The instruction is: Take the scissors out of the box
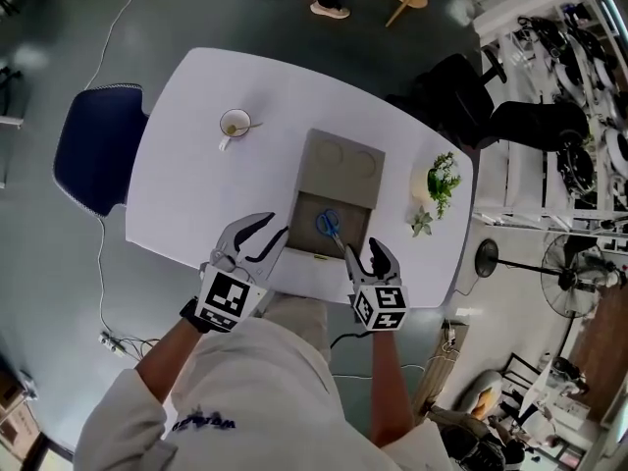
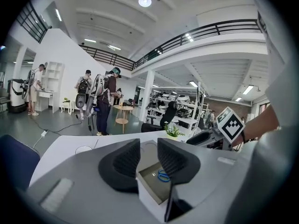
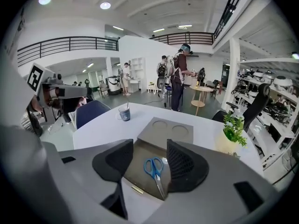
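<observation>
The scissors [image 1: 329,225] have blue handles and lie inside the open grey box [image 1: 306,210], blades toward the near rim. Its lid [image 1: 340,159] is folded back flat behind it. My left gripper [image 1: 280,226] sits at the box's near left corner. In the left gripper view the narrow jaws of the left gripper [image 2: 148,146] straddle that corner of the box [image 2: 150,196], and I see no pad pressing on it; the scissors [image 2: 163,176] show just beyond. My right gripper [image 1: 363,248] hovers open over the near right rim. The right gripper view shows the scissors [image 3: 154,167] between the empty jaws of the right gripper [image 3: 150,146].
A mug [image 1: 235,124] with a spoon stands at the table's far left. A potted plant [image 1: 442,180] and a smaller sprig [image 1: 422,222] are right of the box. A blue chair [image 1: 98,145] stands left of the table [image 1: 186,184]. Several people stand far off.
</observation>
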Available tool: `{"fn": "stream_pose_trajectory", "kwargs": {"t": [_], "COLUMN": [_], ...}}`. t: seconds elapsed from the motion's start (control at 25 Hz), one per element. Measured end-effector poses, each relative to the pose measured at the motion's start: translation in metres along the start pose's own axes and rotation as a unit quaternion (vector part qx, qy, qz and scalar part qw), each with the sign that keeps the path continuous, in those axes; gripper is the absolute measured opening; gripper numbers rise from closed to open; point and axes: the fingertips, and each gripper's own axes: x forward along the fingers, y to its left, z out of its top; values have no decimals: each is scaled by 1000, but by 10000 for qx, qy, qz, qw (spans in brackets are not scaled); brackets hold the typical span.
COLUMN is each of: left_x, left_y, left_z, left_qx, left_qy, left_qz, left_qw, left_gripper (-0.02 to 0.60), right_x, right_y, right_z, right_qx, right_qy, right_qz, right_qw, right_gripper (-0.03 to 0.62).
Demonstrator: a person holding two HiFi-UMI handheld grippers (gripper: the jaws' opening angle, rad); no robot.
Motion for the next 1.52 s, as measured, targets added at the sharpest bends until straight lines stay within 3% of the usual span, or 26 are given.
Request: {"fn": "stream_pose_trajectory", "kwargs": {"t": [0.2,0.36,0.84,1.2,1.52], "left_x": [5,4,2,4,2], "left_y": [7,20,33,26,20], "left_z": [-5,-13,-23,-36,-33], "left_qx": [-117,-219,-301,-411,-414], "left_qy": [59,147,327,517,547], "left_qz": [166,391,603,552,551], "left_qw": [9998,9989,9972,9963,9961], "left_gripper": [31,3,2,2,2], "right_x": [26,45,87,114,143], "right_y": [-6,-8,-6,6,-3], "right_z": [-8,-21,-54,-76,-102], "right_qx": [-142,-193,-143,-849,-936], "right_qy": [224,423,995,1506,1992], "right_qz": [126,210,398,518,448], "right_qw": [9996,9987,9941,9836,9744], "right_gripper": [224,216,198,193,187]}}
